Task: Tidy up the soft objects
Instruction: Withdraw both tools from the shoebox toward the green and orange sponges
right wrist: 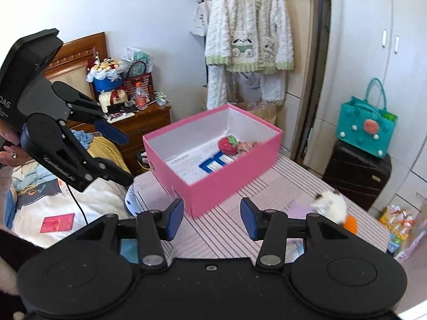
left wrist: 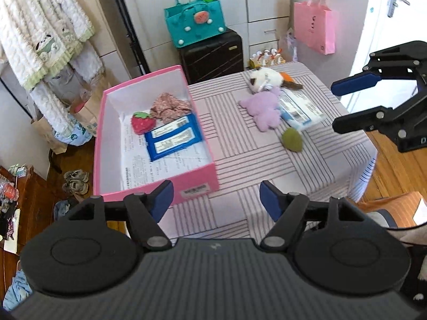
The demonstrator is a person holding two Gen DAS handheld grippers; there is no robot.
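An open pink box [left wrist: 192, 184] stands on the striped tablecloth [left wrist: 253, 165]. Inside it lie a red strawberry plush [left wrist: 142, 122], a crumpled floral cloth [left wrist: 170, 106] and a blue wipes pack [left wrist: 173, 137]. To its right on the cloth are a white cat plush [left wrist: 267, 80], a purple plush [left wrist: 264, 109], a green plush [left wrist: 292, 140] and a white-and-blue pack [left wrist: 299, 109]. My left gripper [left wrist: 215, 189] is open and empty in front of the box. My right gripper [left wrist: 335, 106] hangs open and empty, right of the toys. From the right wrist view, the box [right wrist: 221, 184] lies just ahead of the right gripper [right wrist: 212, 204].
A teal bag [left wrist: 194, 24] sits on a dark suitcase [left wrist: 213, 56] behind the table. A pink bag [left wrist: 315, 29] hangs on the cupboard. A white robe [right wrist: 248, 42] hangs behind the box. A bed [right wrist: 66, 202] and a cluttered nightstand [right wrist: 144, 122] stand to the left.
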